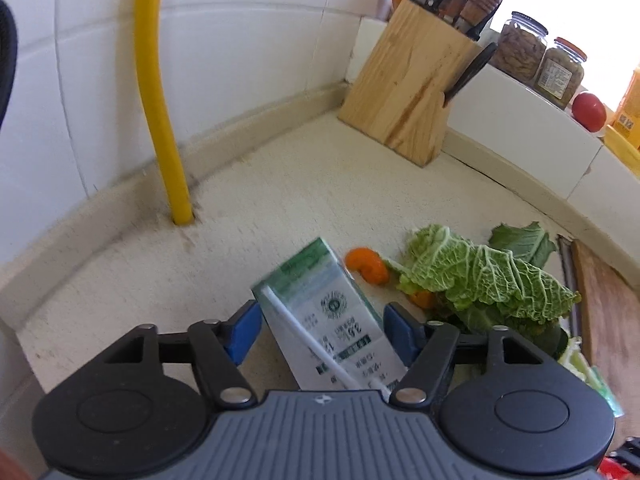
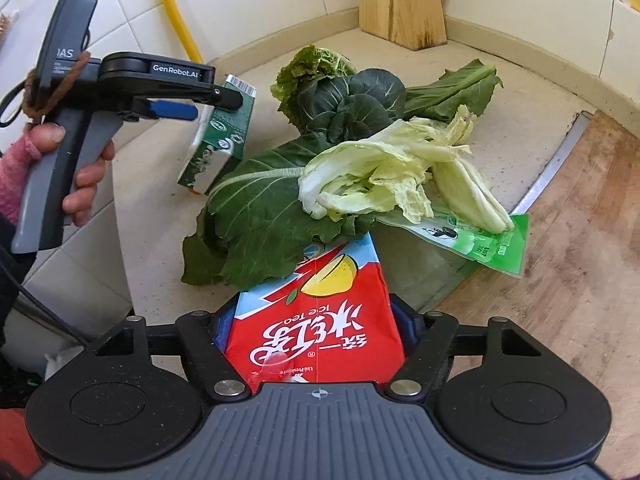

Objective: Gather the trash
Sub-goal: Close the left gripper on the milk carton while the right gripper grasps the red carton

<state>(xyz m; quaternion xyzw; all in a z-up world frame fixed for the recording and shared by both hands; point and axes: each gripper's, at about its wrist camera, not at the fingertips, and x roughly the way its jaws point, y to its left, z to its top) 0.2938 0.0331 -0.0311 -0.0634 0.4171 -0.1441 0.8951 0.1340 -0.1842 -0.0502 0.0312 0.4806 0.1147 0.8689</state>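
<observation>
left wrist view: my left gripper [image 1: 320, 332] is clamped across the green milk carton [image 1: 320, 312], lifted clear of the countertop [image 1: 280, 184], its straw [image 1: 304, 336] still taped on. i judge it is held high so it can be carried off. orange peel [image 1: 367, 265] and cabbage leaves [image 1: 480, 276] lie beyond; the carton's base is hidden by the gripper body.

right wrist view: my right gripper [image 2: 316, 332] pinches the red ice tea carton [image 2: 320, 320], its far end tucked under the dark leaves [image 2: 264, 216]. a green wrapper [image 2: 480, 246] lies half buried under pale cabbage [image 2: 384, 176]. no bin shows in either view.
</observation>
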